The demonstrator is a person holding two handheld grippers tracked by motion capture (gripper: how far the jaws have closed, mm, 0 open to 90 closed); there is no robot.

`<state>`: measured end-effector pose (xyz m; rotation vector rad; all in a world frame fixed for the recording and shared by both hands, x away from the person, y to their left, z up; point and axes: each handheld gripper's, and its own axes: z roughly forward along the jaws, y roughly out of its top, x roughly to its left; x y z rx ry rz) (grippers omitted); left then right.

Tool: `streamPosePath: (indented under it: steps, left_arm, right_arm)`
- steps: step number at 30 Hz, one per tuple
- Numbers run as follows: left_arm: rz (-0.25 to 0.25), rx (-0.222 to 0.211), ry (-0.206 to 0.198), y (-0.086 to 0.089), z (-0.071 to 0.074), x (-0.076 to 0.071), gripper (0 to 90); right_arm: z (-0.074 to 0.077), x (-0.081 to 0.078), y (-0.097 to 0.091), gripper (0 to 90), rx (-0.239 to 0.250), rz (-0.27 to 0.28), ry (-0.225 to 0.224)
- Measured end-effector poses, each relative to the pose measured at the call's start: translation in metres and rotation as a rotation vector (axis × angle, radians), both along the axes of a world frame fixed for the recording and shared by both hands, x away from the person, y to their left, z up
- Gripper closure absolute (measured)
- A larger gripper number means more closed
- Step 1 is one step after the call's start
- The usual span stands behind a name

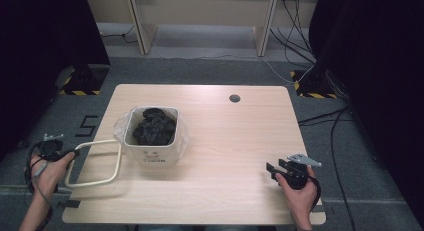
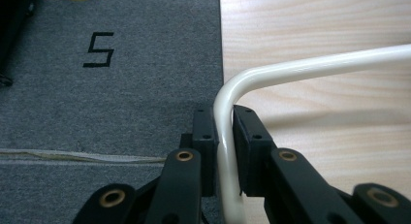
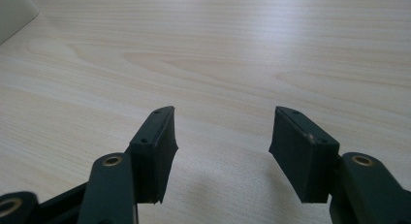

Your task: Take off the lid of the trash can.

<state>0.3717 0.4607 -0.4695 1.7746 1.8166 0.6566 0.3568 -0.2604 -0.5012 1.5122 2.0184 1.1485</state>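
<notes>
surface (image 1: 235, 156): pale wood, centre of frame — round hole near upper edge
bin (image 1: 152, 152): white, bag-lined — standing left of centre

The handle (image 1: 95, 161) is cream white; the bin (image 1: 152, 153) is white with black stuff inside; the table (image 1: 225, 141) is light wood; the floor (image 2: 121, 64) is grey.

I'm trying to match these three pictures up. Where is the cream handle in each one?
High view: the handle loops out left from the bin, at the table's left edge, its corner in the left gripper.
Left gripper view: it runs up between the shut jaws, then bends right.
Right gripper view: not in it.
Shared landmark: the wooden table.
</notes>
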Motion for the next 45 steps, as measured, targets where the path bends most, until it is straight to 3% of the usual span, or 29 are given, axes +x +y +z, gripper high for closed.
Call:
streamPosePath:
  steps: [27, 45]
  left_arm:
    - [-0.111, 0.018, 0.031, -0.019, -0.031, -0.005, 79.6]
    - [-0.133, 0.022, 0.019, -0.029, -0.036, -0.006, 79.2]
  right_arm:
    - [0.0, 0.0, 0.0, 41.9, 0.0, 0.002, 0.0]
    - [0.0, 0.0, 0.0, 41.8, 0.0, 0.001, -0.001]
